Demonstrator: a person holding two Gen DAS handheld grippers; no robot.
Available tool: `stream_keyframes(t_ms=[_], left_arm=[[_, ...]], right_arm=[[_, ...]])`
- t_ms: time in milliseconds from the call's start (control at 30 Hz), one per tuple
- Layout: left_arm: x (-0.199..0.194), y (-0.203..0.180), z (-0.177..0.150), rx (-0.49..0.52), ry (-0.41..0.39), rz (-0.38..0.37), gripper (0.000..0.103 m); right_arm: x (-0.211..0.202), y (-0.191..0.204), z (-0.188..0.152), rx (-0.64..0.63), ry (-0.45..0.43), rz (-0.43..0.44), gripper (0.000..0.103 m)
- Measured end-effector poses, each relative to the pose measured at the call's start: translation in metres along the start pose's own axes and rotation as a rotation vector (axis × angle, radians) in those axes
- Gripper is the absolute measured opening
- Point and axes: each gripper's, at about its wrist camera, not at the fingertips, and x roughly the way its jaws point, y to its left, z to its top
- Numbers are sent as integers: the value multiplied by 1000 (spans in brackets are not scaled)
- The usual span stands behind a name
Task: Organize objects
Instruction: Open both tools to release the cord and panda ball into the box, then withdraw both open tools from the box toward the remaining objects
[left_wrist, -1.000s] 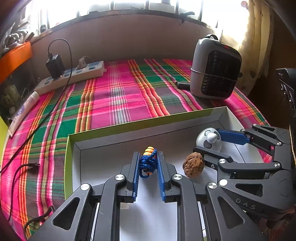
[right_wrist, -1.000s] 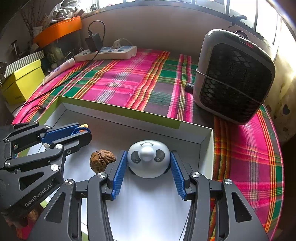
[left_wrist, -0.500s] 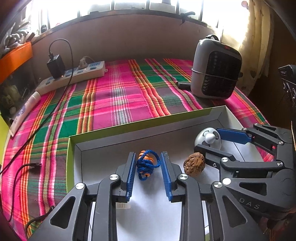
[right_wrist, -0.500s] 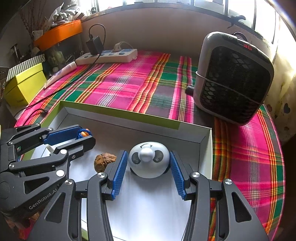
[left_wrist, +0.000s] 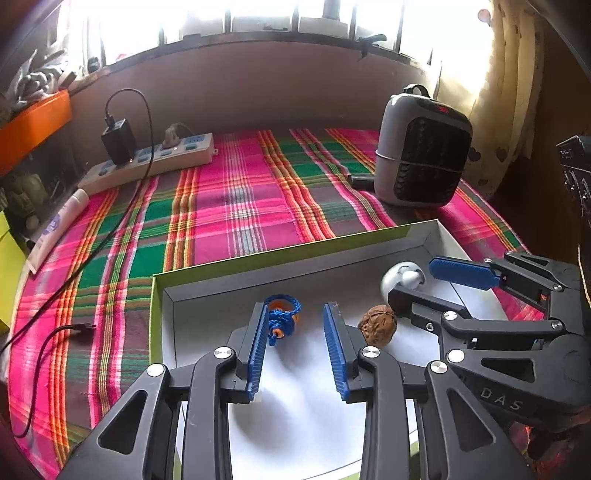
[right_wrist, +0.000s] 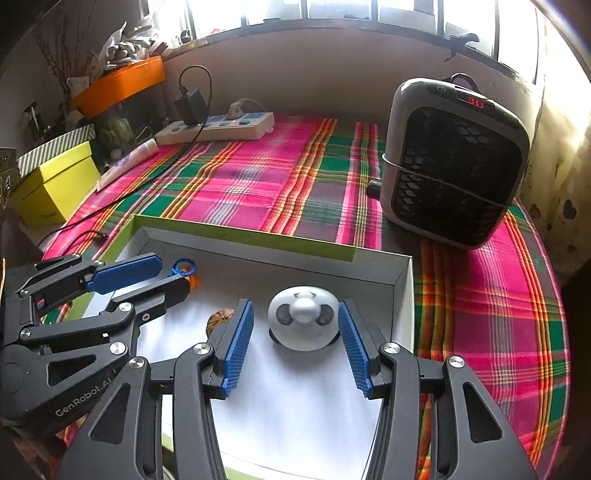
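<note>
A shallow box with a green rim (left_wrist: 280, 254) and white floor lies on the plaid cloth. In it lie a blue cord with orange beads (left_wrist: 282, 319), a walnut (left_wrist: 378, 325) and a white panda-faced ball (right_wrist: 304, 323). My left gripper (left_wrist: 295, 314) is open; the cord rests on the floor by its left pad, loose. My right gripper (right_wrist: 295, 321) is open around the panda ball, with a gap on each side. The walnut (right_wrist: 219, 317) shows partly behind the right gripper's left finger. Each gripper shows in the other's view, the right one (left_wrist: 424, 286) and the left one (right_wrist: 166, 273).
A grey heater (right_wrist: 454, 162) stands at the back right on the cloth. A white power strip (left_wrist: 147, 162) with a black charger and cable lies at the back left. A yellow box (right_wrist: 51, 184) sits at the far left. A loose cable end (left_wrist: 79, 327) lies left of the box.
My left gripper has opened and let go of the blue cord, which now lies on the box floor. My right gripper has opened wider off the panda ball. Both have drawn back a little.
</note>
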Motion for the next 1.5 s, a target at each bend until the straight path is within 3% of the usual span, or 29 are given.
stream_keyframes(t_ms=[967, 1500], left_arm=[[-49, 7, -18, -35, -55, 2, 32], [-79, 20, -43, -66, -79, 3, 32]], right_arm=[[-38, 13, -16, 27, -59, 5, 49], [-64, 18, -36, 44, -100, 14, 49]])
